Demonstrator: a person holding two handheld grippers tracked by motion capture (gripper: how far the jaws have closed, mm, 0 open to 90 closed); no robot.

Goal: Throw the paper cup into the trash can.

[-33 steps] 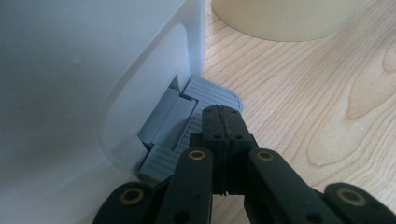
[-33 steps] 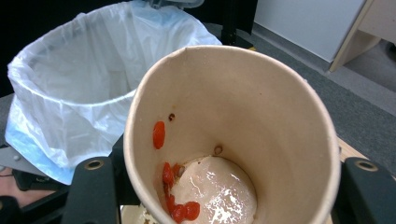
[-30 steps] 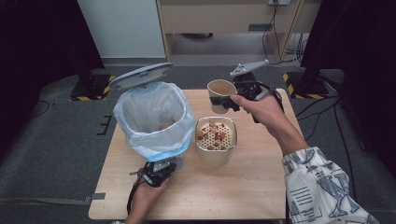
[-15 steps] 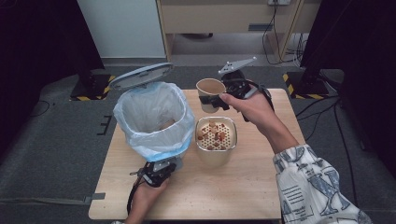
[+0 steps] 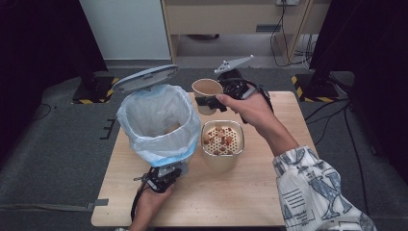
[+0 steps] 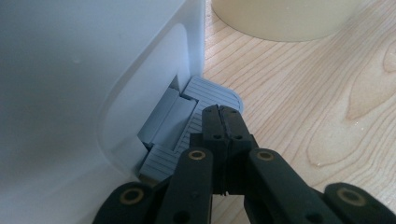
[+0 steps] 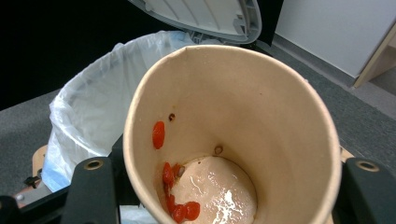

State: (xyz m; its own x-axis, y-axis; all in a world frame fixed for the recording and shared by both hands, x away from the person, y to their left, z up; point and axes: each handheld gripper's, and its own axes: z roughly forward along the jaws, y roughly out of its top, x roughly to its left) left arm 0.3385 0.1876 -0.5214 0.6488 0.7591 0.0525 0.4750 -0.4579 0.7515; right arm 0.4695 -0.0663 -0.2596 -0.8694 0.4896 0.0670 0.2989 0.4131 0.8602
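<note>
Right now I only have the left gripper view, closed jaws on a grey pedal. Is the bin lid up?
Observer: Yes, the bin lid stands open above the bag-lined pedal bin.
Operator: What is the other hand-held gripper doing?
Observer: The right hand-held gripper holds a paper cup beside the bin's far rim.
Operator: Anything in the cup?
Observer: Red berries and a little liquid at the bottom.
Operator: What's the cream container?
Observer: A strainer tub holding drained bits.
</note>
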